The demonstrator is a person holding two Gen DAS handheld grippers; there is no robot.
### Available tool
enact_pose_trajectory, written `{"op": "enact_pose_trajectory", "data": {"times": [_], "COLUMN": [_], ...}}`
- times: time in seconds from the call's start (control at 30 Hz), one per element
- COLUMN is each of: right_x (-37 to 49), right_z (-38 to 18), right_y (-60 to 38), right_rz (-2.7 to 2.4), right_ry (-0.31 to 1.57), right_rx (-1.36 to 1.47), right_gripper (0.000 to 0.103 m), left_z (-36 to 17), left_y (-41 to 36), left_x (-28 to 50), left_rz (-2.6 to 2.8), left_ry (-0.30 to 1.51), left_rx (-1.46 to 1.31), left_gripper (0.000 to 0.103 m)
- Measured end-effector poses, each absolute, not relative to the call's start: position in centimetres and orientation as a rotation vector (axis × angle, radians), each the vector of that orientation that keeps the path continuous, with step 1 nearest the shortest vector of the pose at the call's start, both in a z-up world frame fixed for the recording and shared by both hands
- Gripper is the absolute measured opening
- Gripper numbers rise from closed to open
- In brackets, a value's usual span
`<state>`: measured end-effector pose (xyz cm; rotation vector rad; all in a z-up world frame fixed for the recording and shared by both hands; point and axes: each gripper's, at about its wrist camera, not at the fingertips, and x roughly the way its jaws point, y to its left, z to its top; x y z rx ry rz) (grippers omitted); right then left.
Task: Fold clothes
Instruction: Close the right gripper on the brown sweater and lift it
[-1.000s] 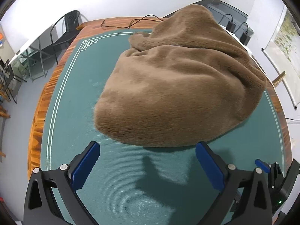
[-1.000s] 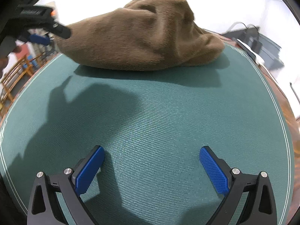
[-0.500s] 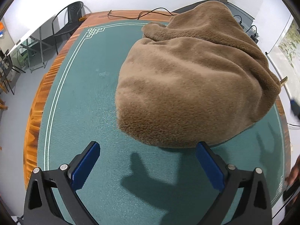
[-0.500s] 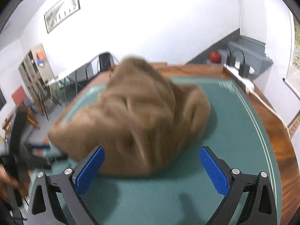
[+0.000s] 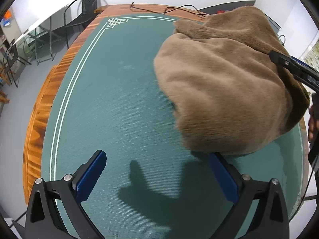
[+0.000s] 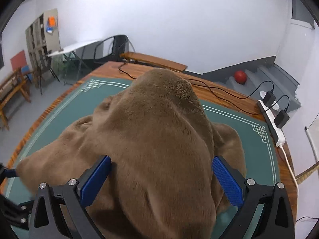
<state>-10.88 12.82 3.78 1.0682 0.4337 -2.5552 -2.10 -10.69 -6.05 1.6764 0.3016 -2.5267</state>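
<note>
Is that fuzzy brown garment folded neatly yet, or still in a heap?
Still in a heap. The brown garment sits bunched and rounded on the green mat, with loose creases and no flat, squared edges.

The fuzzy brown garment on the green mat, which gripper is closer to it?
Right. The right gripper straddles a fold of the fuzzy brown garment, jaws open. The left gripper hovers open over the green mat beside it.

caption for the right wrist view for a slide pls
Right gripper, jaws open, straddling a raised fold of the brown fleece bunched on the green mat.
</note>
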Motion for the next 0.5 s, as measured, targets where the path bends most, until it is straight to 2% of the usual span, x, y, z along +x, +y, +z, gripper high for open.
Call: {"op": "enact_pose_trajectory", "data": {"times": [0.13,0.17,0.23,0.27,0.3,0.4,0.5], "right_x": [-12.7,-13.0,-13.4,-13.6,-13.7,-13.7,-12.9], "right_z": [2.9,2.7,2.3,2.1,2.0,2.0,2.0], "right_y": [11.8,11.6,11.1,11.3,11.5,12.9,14.6], "right_rz": [-2.543,-2.531,-2.509,-2.506,-2.506,-2.504,-2.461], "right_ry": [0.45,0.467,0.5,0.493,0.48,0.405,0.335], "right_rx": [1.099,1.109,1.128,1.141,1.155,1.18,1.201], "right_gripper": [0.102,0.097,0.073,0.055,0.046,0.033,0.028], "left_z": [-6.6,-6.7,-6.7,-6.4,-6.5,-6.5,-6.3], "left_y": [-11.5,-11.7,-11.8,-11.4,-11.5,-11.6,-11.5], "left_x": [-2.5,-2.5,-2.4,-2.1,-2.0,-2.1,-2.0], "left_rz": [-2.499,-2.498,-2.498,-2.493,-2.498,-2.506,-2.506], "left_ry": [0.326,0.331,0.331,0.324,0.32,0.31,0.31], "left_rx": [1.675,1.673,1.671,1.678,1.675,1.667,1.665], "left_gripper": [0.102,0.102,0.102,0.102,0.102,0.102,0.102]}}
